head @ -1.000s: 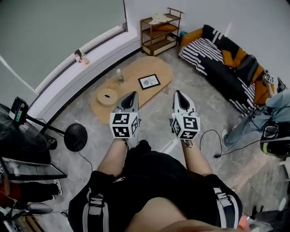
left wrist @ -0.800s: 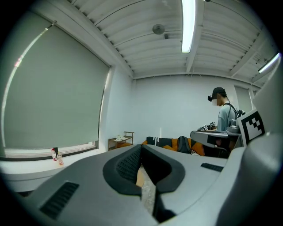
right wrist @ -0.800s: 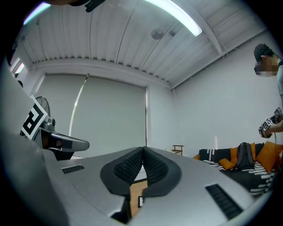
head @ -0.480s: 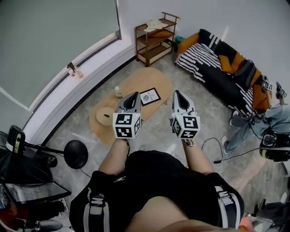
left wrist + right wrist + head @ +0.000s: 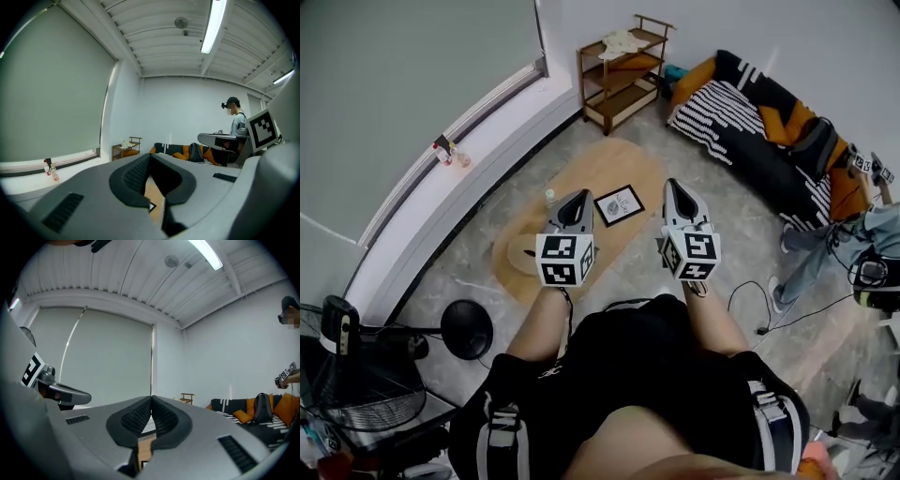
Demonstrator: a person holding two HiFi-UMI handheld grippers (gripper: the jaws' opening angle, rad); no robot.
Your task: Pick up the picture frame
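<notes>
A black picture frame (image 5: 619, 204) with a white mat lies flat on a low oval wooden table (image 5: 605, 169) in the head view. Both grippers hang in the air on the near side of the table, held out in front of the person. My left gripper (image 5: 579, 200) is shut and empty, its tip close to the frame's left edge in the picture. To the frame's right, my right gripper (image 5: 672, 189) is also shut with nothing in it. In the left gripper view a corner of the frame (image 5: 151, 206) peeps out below the shut jaws.
On the table stand a small bottle (image 5: 550, 198) and a round wooden disc (image 5: 528, 250). A wooden shelf (image 5: 623, 70) stands at the wall, a striped sofa (image 5: 750, 141) at the right. A person (image 5: 853, 239) is at the far right. A fan base (image 5: 467, 329) and a cable (image 5: 750, 305) lie on the floor.
Both grippers and the person have moved toward the table, which now lies closer beneath them. The jaws stayed shut.
</notes>
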